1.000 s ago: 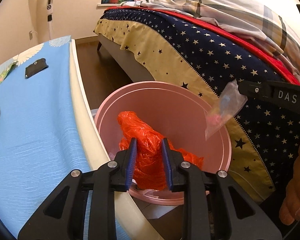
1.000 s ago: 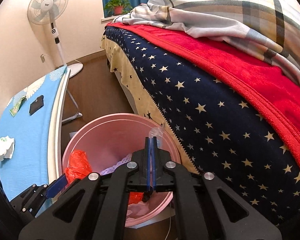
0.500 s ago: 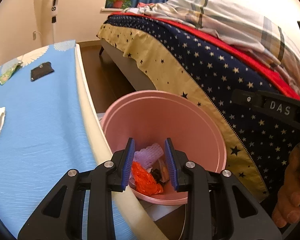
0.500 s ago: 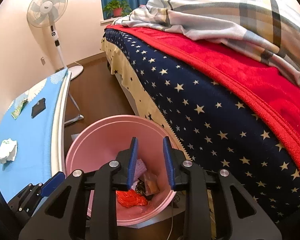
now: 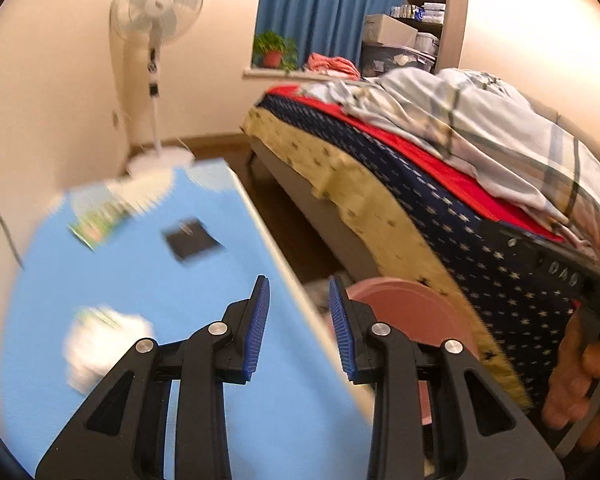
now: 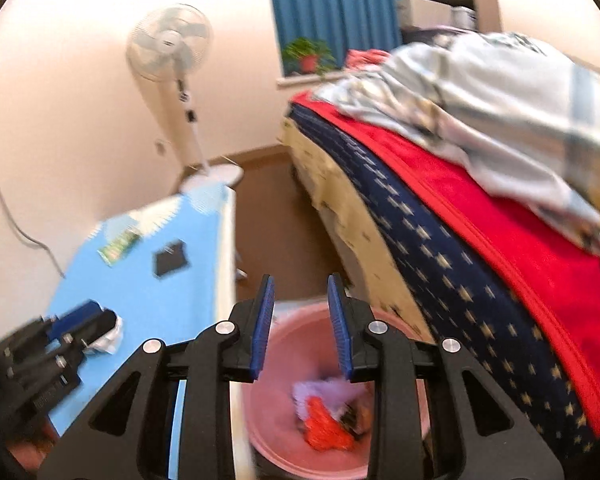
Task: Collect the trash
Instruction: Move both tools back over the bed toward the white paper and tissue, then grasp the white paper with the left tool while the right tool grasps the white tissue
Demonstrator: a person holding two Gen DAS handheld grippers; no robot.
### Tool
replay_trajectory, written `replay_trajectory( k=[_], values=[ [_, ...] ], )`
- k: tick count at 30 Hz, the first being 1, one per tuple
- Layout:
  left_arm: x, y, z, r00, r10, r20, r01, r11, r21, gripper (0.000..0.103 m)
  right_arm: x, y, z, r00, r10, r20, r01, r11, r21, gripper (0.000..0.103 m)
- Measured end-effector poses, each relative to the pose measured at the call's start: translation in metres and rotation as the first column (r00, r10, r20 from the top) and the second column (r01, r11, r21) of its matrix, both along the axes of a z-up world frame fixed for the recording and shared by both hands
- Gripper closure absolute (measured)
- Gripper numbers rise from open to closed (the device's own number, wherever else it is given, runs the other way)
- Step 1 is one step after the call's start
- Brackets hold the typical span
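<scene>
My left gripper (image 5: 298, 292) is open and holds nothing; it hangs over the right edge of the blue table (image 5: 160, 280). On that table lie a crumpled white tissue (image 5: 100, 340), a black packet (image 5: 192, 238) and a green wrapper (image 5: 100, 220). My right gripper (image 6: 300, 292) is open too, nothing between its pads, above the pink bin (image 6: 288, 360). Inside the bin lie orange plastic (image 6: 324, 428) and a purple foam piece (image 6: 324, 390). The right wrist view shows the left gripper (image 6: 92, 318) just in front of the tissue (image 6: 112, 338).
A bed (image 5: 420, 200) with a starred cover and heaped quilt fills the right side, close to the bin (image 5: 400, 300). A standing fan (image 5: 156, 4) is beyond the table's far end. A hand (image 5: 572, 380) holds the right tool at the picture's right edge.
The orange plastic dropped from between the left jaws into the bin. The right gripper opened and let its clear bag fall in. Both grippers rose away from the bin; the left swung over the table.
</scene>
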State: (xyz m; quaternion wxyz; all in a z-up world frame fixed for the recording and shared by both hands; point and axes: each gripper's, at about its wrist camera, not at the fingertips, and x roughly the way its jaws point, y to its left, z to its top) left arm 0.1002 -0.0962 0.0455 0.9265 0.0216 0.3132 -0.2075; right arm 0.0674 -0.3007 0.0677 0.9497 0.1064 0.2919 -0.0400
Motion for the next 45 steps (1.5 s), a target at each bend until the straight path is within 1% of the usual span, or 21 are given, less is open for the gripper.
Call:
replay_trajectory(
  k=[3,6,8,11,13,15,18,20,22,23,25,28,30,31,32,33,35,38,40,43,45],
  values=[
    [0.01,0.038,0.027,0.999,0.002,0.035,-0.005,0.998,0.067,0.072,0.024,0.013,0.022,0.997,0.076,0.019,-0.076,0.997,0.02,0.074],
    [0.016,0.081,0.036,0.999,0.009,0.044,-0.012,0.996,0.09,0.072,0.05,0.029,0.039,0.988,0.153,0.031,-0.154,0.988,0.013,0.074],
    [0.02,0.108,0.028,0.999,0.017,0.034,-0.02,0.995,0.1,0.072,0.071,0.04,0.045,0.978,0.209,0.022,-0.21,0.977,0.024,0.074],
    [0.026,0.132,0.002,0.999,0.039,-0.012,-0.037,0.995,0.094,0.072,0.099,0.056,0.046,0.961,0.278,0.005,-0.278,0.96,0.025,0.074],
    [0.033,0.142,-0.019,0.997,0.037,-0.072,-0.031,0.996,0.088,0.072,0.118,0.067,0.04,0.951,0.308,-0.006,-0.308,0.951,0.019,0.073],
    [0.037,0.144,-0.032,0.996,0.018,-0.089,-0.008,0.994,0.109,0.072,0.128,0.076,0.03,0.947,0.322,-0.005,-0.322,0.947,0.008,0.066],
    [0.038,0.147,-0.053,0.989,-0.007,-0.147,0.024,0.993,0.113,0.071,0.145,0.088,0.002,0.934,0.355,-0.036,-0.354,0.935,0.032,0.064],
    [0.038,0.145,-0.067,0.984,-0.024,-0.176,0.051,0.987,0.151,0.071,0.158,0.097,-0.016,0.93,0.36,-0.08,-0.357,0.933,0.054,0.064],
    [0.037,0.143,-0.079,0.978,-0.043,-0.203,0.08,0.981,0.174,0.071,0.164,0.106,-0.024,0.923,0.375,-0.09,-0.373,0.927,0.039,0.064],
    [0.037,0.143,-0.084,0.976,-0.047,-0.212,0.087,0.979,0.183,0.068,0.167,0.111,-0.028,0.918,0.385,-0.099,-0.384,0.923,0.033,0.064],
    [0.037,0.141,-0.093,0.974,-0.042,-0.224,0.094,0.97,0.225,0.066,0.172,0.115,-0.033,0.912,0.396,-0.107,-0.392,0.918,0.054,0.061],
    [0.041,0.142,-0.102,0.971,-0.025,-0.239,0.091,0.959,0.268,0.066,0.179,0.121,-0.04,0.908,0.401,-0.117,-0.396,0.916,0.07,0.057],
    [0.045,0.147,-0.101,0.971,-0.021,-0.237,0.084,0.961,0.262,0.068,0.185,0.128,-0.047,0.903,0.41,-0.126,-0.407,0.912,0.053,0.055],
    [0.047,0.15,-0.099,0.971,-0.015,-0.238,0.077,0.964,0.253,0.081,0.189,0.131,-0.051,0.902,0.412,-0.132,-0.41,0.911,0.045,0.054],
    [0.049,0.152,-0.097,0.97,-0.009,-0.241,0.069,0.968,0.242,0.088,0.191,0.133,-0.053,0.901,0.412,-0.135,-0.411,0.911,0.039,0.054],
    [0.051,0.156,-0.092,0.972,0.0,-0.235,0.054,0.973,0.226,0.091,0.194,0.136,-0.058,0.9,0.412,-0.142,-0.412,0.911,0.032,0.054],
    [0.051,0.162,-0.081,0.978,0.006,-0.21,0.035,0.981,0.192,0.095,0.199,0.138,-0.064,0.9,0.408,-0.153,-0.408,0.912,0.034,0.054],
    [0.055,0.177,-0.063,0.984,0.064,-0.166,-0.038,0.987,0.155,0.099,0.205,0.144,-0.072,0.899,0.405,-0.166,-0.404,0.914,0.043,0.054],
    [0.058,0.191,-0.049,0.984,0.123,-0.132,-0.107,0.987,0.119,0.099,0.205,0.152,-0.076,0.89,0.425,-0.167,-0.419,0.905,0.068,0.054],
    [0.062,0.209,-0.038,0.973,0.202,-0.113,-0.193,0.978,0.082,0.1,0.197,0.176,-0.079,0.857,0.489,-0.165,-0.481,0.872,0.087,0.054],
    [0.065,0.216,-0.038,0.964,0.237,-0.118,-0.23,0.97,0.076,0.1,0.189,0.196,-0.083,0.827,0.536,-0.17,-0.53,0.844,0.082,0.054]
  ],
)
